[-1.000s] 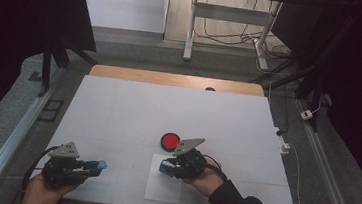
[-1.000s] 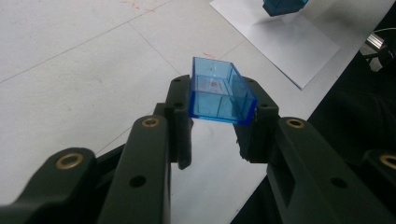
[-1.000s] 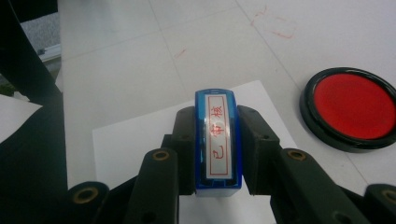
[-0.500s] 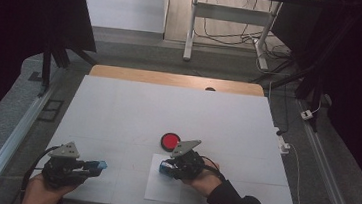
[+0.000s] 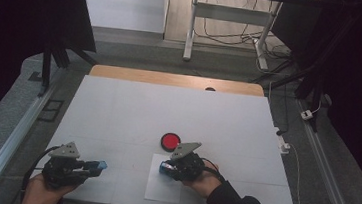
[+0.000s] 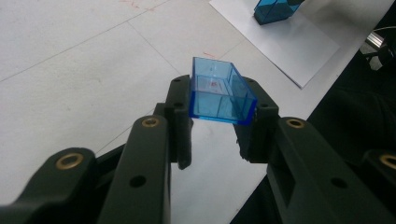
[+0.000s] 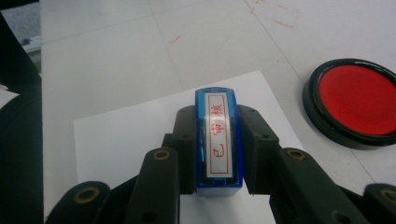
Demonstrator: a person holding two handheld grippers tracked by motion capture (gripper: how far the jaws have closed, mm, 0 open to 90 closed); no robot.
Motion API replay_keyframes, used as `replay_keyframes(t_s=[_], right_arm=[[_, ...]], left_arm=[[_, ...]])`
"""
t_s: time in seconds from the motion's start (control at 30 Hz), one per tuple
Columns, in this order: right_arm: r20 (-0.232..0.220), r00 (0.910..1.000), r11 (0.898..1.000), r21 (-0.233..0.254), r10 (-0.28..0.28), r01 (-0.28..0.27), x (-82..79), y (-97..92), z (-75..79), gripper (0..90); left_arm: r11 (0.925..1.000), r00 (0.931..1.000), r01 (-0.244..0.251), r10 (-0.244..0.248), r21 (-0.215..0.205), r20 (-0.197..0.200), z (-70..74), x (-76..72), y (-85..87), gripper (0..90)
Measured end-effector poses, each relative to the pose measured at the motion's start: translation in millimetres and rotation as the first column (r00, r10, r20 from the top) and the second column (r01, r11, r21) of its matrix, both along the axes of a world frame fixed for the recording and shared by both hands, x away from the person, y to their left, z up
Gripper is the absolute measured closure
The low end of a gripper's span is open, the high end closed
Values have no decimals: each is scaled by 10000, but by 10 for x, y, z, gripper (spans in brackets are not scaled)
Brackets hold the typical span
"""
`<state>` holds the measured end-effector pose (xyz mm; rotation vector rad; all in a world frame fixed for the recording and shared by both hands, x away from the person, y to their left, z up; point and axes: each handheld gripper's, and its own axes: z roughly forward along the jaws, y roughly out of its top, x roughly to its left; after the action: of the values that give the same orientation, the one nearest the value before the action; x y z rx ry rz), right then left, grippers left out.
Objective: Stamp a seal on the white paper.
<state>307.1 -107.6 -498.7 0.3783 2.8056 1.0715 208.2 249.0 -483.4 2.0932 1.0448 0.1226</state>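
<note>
My right gripper (image 7: 216,140) is shut on a blue stamp (image 7: 218,135) with a white label bearing red characters; it hovers over a white paper sheet (image 7: 140,126). In the high view the right gripper (image 5: 168,168) holds the stamp (image 5: 165,168) above the sheet (image 5: 163,188), just below the red ink pad (image 5: 169,141). My left gripper (image 6: 219,116) is shut on a clear blue stamp cap (image 6: 217,91), open end facing away. From above, the left gripper (image 5: 93,167) and its cap (image 5: 97,165) sit near the table's front left. The ink pad (image 7: 356,100) lies to the right of the stamp.
The white table top (image 5: 168,111) carries faint red marks (image 7: 280,21). A wooden strip (image 5: 176,79) runs along its far edge. Metal rails (image 5: 12,136) flank both sides. The table's front edge is close behind both hands.
The right gripper with the stamp has shifted slightly toward the front over the paper. The left gripper has stayed put.
</note>
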Motion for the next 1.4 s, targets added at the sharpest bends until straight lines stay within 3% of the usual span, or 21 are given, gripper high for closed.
replay_keyframes(t_s=[0.4,0.67,0.93,1.03,1.27,1.4], right_arm=[[833,9965,9992,-400,88,-54,-114,53,5,708],[-57,9999,9998,175,-96,97,-5,-10,-19,708],[-825,9963,9978,590,-239,288,84,-54,-37,707],[-692,9974,9985,498,-177,211,73,-49,-33,708],[291,9996,10000,60,-7,6,-41,4,-19,706],[312,9995,10000,-43,-57,58,-44,12,-9,704]], left_arm=[[10000,10000,-10,10,3,-28,-1,2,-2,682],[10000,10000,-16,16,-8,-42,-2,4,0,682],[10000,10000,-20,20,-13,-49,-2,4,0,682],[10000,10000,-19,19,-13,-53,-3,5,0,682],[10000,10000,-10,10,-10,-46,-2,4,0,682],[10000,10000,-4,4,-9,-40,-2,3,0,682]])
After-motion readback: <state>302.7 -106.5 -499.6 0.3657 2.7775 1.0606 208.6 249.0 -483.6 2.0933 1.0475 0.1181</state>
